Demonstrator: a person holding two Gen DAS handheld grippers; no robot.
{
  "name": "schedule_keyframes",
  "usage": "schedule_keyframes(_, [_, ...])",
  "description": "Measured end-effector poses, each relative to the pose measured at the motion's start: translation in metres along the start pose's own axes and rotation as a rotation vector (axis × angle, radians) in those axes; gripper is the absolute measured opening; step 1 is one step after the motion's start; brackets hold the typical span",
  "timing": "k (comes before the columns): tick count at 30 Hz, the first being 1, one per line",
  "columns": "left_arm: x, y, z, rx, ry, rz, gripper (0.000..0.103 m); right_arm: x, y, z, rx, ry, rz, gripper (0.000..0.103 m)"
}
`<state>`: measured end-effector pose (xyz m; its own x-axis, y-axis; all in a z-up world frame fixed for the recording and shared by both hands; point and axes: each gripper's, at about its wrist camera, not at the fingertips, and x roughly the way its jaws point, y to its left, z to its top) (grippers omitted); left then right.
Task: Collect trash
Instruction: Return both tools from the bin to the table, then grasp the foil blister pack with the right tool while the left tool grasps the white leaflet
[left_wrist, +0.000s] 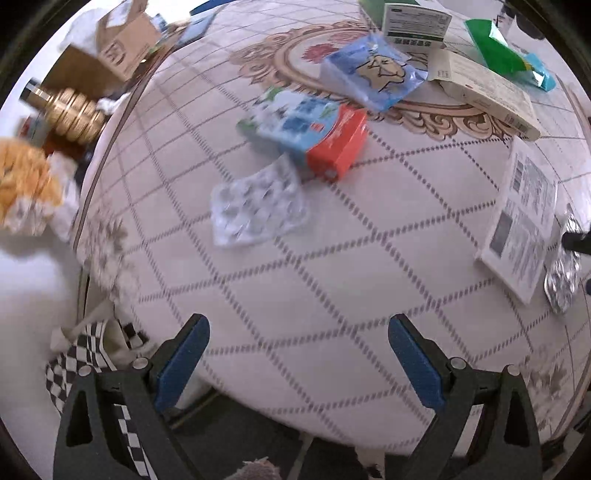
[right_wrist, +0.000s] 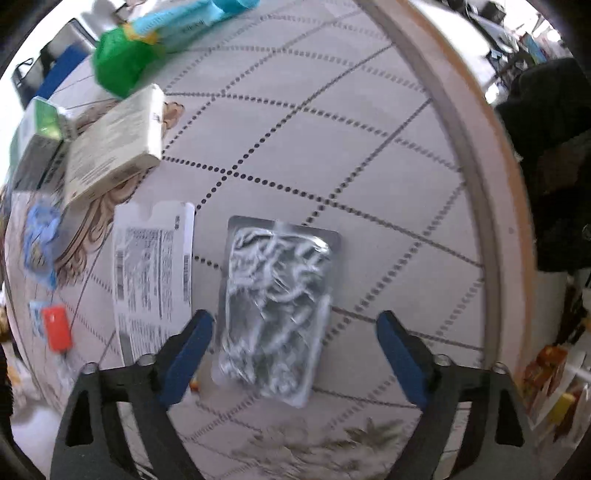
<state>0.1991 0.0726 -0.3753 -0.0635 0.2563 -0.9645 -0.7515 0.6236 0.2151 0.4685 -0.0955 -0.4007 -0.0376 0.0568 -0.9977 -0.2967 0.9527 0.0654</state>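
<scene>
while the right gripper (right_wrist: 293, 350) hangs spread above the table (right_wrist: 369, 155), the crumpled silver blister pack (right_wrist: 277, 306) lies flat just ahead, long axis along the fingers, nearer the left pad, untouched. the left gripper (left_wrist: 297, 363), also spread and empty, is farther off.

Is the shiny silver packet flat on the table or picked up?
Flat on the table. The silver packet lies below the right gripper, whose blue pads stand apart on either side, not touching it.
</scene>
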Motion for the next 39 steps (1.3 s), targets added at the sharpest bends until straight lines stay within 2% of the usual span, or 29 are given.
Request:
schedule_keyframes(2, [0.004,-0.004,0.009,0.002,0.008,-0.004,0.099,0.001,0.016,-0.001,-0.05,-0.033,-0.065,0.08])
schedule_keyframes(4, [0.007,-0.008,0.018,0.008,0.016,0.007,0.099,-0.003,0.03,-0.007,-0.103,-0.084,-0.092,0.069])
schedule_keyframes(6, [0.007,-0.016,0.025,0.02,0.019,0.009,0.099,-0.004,0.037,-0.008,-0.149,-0.109,-0.11,0.068])
schedule_keyframes(9, [0.002,-0.03,0.03,0.063,0.007,0.012,0.099,-0.004,0.035,-0.006,-0.179,-0.093,-0.087,0.067])
schedule_keyframes(16, [-0.016,-0.085,0.052,0.213,-0.011,-0.081,0.099,-0.021,-0.018,0.018,-0.152,-0.087,-0.059,0.067])
schedule_keyframes(19, [-0.018,-0.116,0.061,0.285,0.018,-0.15,0.099,-0.024,-0.041,0.035,-0.124,-0.081,-0.067,0.067])
schedule_keyframes(20, [-0.015,-0.13,0.064,0.318,0.039,-0.171,0.099,-0.021,-0.038,0.037,-0.114,-0.076,-0.068,0.067])
schedule_keyframes(27, [-0.001,-0.181,0.079,0.452,0.111,-0.2,0.098,-0.017,-0.069,0.043,-0.047,-0.05,-0.053,0.067])
schedule_keyframes(35, [-0.001,-0.211,0.095,0.483,0.114,-0.191,0.098,-0.012,-0.077,0.038,-0.025,-0.034,-0.032,0.067])
schedule_keyframes(36, [0.001,-0.209,0.099,0.481,0.116,-0.191,0.097,-0.01,-0.081,0.038,-0.025,-0.033,-0.029,0.067])
schedule_keyframes(39, [0.006,-0.202,0.102,0.475,0.128,-0.192,0.079,-0.01,-0.082,0.039,-0.022,-0.031,-0.029,0.067])
